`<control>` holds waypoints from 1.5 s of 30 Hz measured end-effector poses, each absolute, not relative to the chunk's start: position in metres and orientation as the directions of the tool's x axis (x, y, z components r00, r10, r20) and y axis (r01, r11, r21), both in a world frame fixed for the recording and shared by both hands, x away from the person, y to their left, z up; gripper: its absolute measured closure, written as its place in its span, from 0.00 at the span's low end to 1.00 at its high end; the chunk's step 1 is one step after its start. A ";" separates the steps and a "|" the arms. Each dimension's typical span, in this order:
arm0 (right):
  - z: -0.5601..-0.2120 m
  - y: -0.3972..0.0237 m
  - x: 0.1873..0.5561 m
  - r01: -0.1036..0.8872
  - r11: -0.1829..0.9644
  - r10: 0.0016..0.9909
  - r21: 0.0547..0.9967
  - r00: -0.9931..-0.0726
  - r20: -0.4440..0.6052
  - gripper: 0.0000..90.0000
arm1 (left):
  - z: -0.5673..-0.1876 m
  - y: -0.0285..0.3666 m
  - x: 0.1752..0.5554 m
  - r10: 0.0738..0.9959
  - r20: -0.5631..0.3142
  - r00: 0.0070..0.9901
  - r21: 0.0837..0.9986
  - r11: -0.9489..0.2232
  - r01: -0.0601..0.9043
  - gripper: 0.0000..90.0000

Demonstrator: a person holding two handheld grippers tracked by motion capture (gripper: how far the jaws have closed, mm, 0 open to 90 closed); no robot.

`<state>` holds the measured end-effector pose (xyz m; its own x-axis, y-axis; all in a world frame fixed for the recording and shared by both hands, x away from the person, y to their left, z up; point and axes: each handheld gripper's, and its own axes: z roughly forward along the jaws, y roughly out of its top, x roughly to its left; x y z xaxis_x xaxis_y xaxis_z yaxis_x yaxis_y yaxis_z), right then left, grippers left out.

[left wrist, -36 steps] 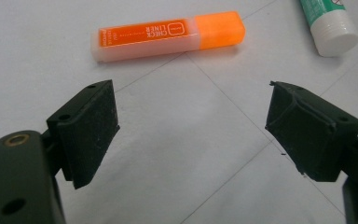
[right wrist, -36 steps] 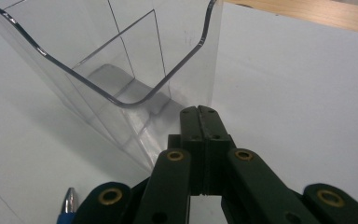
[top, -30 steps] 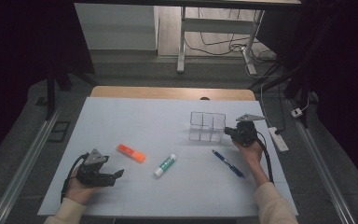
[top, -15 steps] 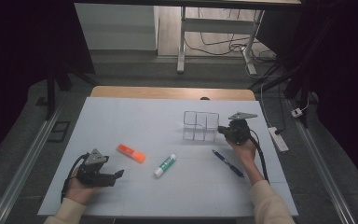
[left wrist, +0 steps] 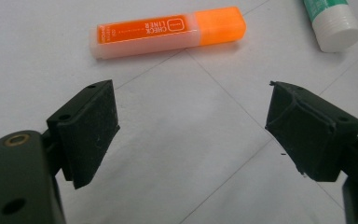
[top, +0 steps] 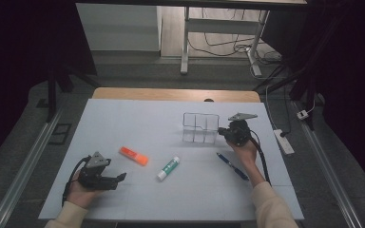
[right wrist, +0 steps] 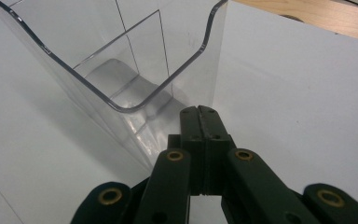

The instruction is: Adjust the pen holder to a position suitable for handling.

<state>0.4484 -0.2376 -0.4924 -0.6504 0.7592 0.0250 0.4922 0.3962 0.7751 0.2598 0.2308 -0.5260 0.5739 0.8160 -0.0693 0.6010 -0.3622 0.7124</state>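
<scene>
A clear plastic organizer [top: 200, 127] with compartments stands on the white table cover [top: 138, 123]. My right gripper [top: 221, 132] is shut with nothing between its jaws, and its tips [right wrist: 201, 112] rest against the organizer's [right wrist: 121, 79] right side wall. My left gripper [top: 121, 178] sits low at the front left, open and empty [left wrist: 191, 100]. Just ahead of it lies an orange highlighter [top: 133, 156] [left wrist: 168, 31]. A green and white glue stick [top: 168, 168] [left wrist: 332, 23] lies mid-table, and a blue pen [top: 232, 166] lies by my right wrist.
The wooden table edge [top: 176, 94] shows behind the white cover. A white power strip [top: 283, 141] lies on the floor at the right, with metal rails along both sides of the table and desk legs and cables beyond.
My right gripper has moved left, and the clear organizer has slid left with it. The left gripper has stayed where it was.
</scene>
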 end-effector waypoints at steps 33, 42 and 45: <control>-0.491 -0.202 0.455 0.501 0.411 0.760 0.761 -0.650 0.018 0.99 | -0.526 0.233 0.259 0.818 -0.071 0.571 0.715 -0.358 0.601 0.19; -0.493 -0.190 0.455 0.501 0.423 0.749 0.755 -0.662 0.020 0.99 | -0.526 0.233 0.260 0.817 -0.068 0.573 0.713 -0.362 0.600 0.18; -0.493 -0.187 0.455 0.496 0.435 0.744 0.751 -0.668 0.010 0.99 | -0.527 0.233 0.260 0.818 -0.069 0.571 0.712 -0.360 0.603 0.19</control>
